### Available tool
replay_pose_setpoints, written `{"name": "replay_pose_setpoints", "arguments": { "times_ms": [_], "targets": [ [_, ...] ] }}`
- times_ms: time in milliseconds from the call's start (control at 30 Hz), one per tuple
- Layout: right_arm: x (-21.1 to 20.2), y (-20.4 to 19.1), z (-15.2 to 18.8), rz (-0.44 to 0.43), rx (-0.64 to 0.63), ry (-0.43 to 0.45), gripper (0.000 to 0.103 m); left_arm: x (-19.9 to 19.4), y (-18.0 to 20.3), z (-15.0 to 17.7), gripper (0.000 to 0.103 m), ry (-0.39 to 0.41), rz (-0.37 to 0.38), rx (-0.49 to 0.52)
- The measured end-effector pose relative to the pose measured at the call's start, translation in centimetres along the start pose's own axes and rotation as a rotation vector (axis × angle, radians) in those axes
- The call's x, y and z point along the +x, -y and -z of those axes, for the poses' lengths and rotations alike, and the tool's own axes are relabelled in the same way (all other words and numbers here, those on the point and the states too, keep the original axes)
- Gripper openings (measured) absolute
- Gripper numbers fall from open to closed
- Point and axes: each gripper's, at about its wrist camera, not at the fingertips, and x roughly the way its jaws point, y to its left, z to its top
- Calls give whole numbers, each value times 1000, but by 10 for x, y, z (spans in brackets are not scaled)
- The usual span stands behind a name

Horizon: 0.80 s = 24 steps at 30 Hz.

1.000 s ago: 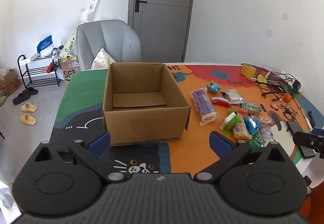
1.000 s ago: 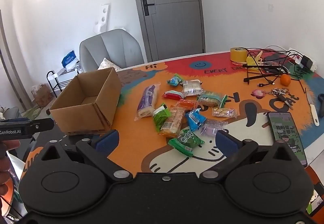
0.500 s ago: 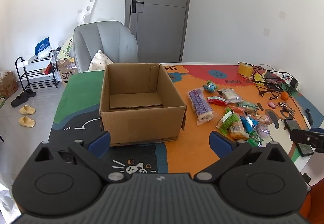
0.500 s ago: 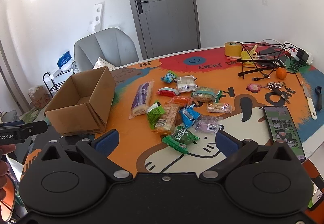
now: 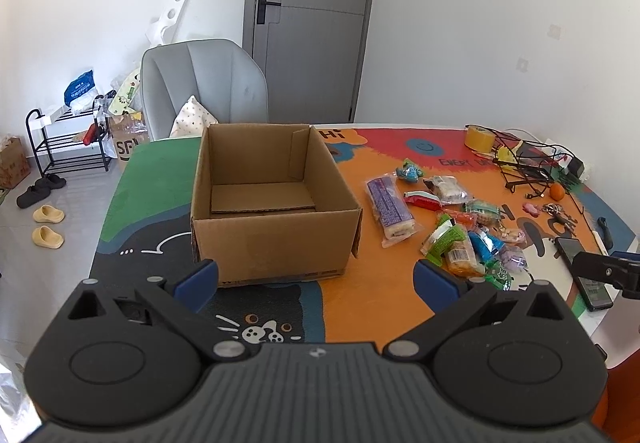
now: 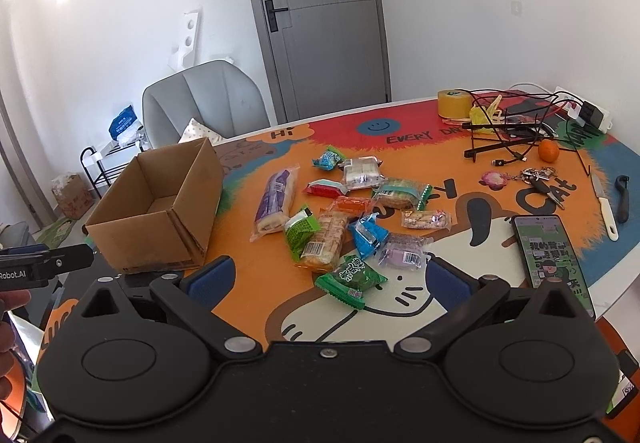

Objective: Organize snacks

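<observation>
Fingers of left gripper (image 5: 316, 277) and right gripper (image 6: 327, 278) spread, empty, level above the table (image 6: 248, 283).

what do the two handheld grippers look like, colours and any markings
Both the left gripper and right gripper have matte black bodies with two round discs, silver pivot screws and blue pads. The left body is ribbed grey; its side reads "Robot.AI" in white.

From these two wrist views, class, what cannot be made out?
- Cardboard box floor nearest the camera: right wrist view, near wall hides it.
- Snack packets print: left wrist view, too small.
- Phone lower end: right wrist view, behind the right gripper.
</observation>
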Motion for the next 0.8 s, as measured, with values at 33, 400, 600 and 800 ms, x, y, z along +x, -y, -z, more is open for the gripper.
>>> {"name": "replay_pose_setpoints", "arguments": {
  "times_ms": [33,400,600,800],
  "targets": [
    [0,0,0,0,1,-2,103,0,0,0,103,0,-1,0],
    [-3,2,-2,-5,10,2,103,-5,-2,-3,103,18,4,-4],
    [-4,1,-2,1,5,6,103,-7,-3,-4,103,25,3,-12],
    [-4,2,-3,6,7,9,103,-8,-1,-4,103,24,8,-11]
  ]
}}
